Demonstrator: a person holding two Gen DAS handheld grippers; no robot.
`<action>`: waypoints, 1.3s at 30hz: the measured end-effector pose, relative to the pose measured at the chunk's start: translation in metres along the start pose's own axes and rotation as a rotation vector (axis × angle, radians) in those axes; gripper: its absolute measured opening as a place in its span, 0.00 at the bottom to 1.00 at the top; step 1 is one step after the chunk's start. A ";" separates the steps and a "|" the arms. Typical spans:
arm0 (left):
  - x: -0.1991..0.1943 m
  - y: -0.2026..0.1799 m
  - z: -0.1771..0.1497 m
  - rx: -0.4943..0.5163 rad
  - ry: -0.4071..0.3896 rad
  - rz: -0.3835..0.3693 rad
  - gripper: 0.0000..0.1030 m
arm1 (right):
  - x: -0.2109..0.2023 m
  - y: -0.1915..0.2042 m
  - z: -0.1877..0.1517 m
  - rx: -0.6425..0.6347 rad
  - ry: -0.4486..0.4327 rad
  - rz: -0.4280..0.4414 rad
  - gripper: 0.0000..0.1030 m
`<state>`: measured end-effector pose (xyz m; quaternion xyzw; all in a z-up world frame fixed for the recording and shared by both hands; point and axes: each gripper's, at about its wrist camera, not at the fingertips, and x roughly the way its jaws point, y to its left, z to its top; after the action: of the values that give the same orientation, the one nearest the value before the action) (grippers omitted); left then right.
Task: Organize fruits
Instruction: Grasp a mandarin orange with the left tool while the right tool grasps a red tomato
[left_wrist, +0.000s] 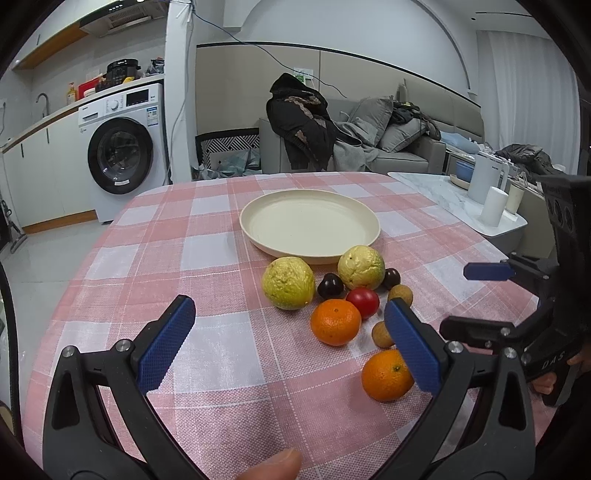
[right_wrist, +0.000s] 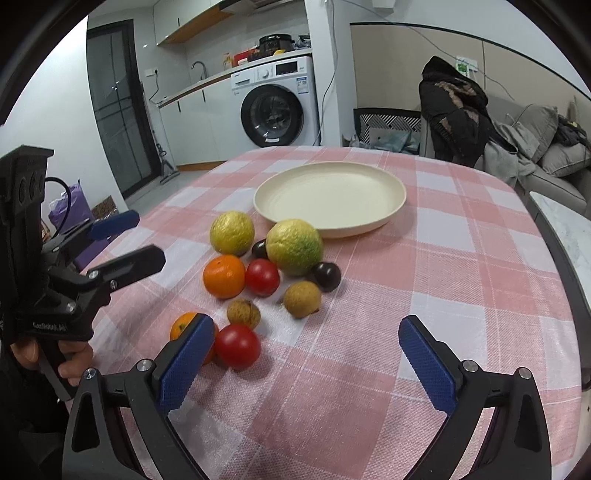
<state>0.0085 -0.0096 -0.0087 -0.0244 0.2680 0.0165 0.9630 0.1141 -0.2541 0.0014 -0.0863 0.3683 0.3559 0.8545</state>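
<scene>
Fruits: two yellow-green guavas (right_wrist: 232, 232) (right_wrist: 294, 246), two oranges (right_wrist: 224, 276) (left_wrist: 386, 375), two tomatoes (right_wrist: 262, 277) (right_wrist: 236, 346), two dark plums (right_wrist: 327, 276) (left_wrist: 330, 285) and two longans (right_wrist: 302, 298) (right_wrist: 243, 313), clustered at frame centre on the checked tablecloth (right_wrist: 424, 295), just below the empty cream plate (right_wrist: 397, 192), probably their destination. All are roundish, with no marked long axis; the nearer orange's stem end faces up-right. Left gripper (left_wrist: 286, 339) and right gripper (right_wrist: 304, 354) hover wide open, holding nothing, apparently poised for a first pick.
</scene>
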 end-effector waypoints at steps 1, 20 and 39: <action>0.000 0.000 -0.001 0.001 0.012 -0.016 0.99 | 0.001 0.001 -0.001 -0.004 0.009 0.004 0.96; -0.002 -0.008 0.003 0.041 0.103 -0.122 0.99 | 0.019 0.021 -0.012 -0.071 0.171 0.150 0.54; 0.021 -0.015 -0.010 0.074 0.199 -0.174 0.99 | 0.034 0.033 -0.007 -0.121 0.190 0.144 0.31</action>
<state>0.0220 -0.0245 -0.0275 -0.0135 0.3596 -0.0796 0.9296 0.1046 -0.2142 -0.0232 -0.1445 0.4308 0.4283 0.7811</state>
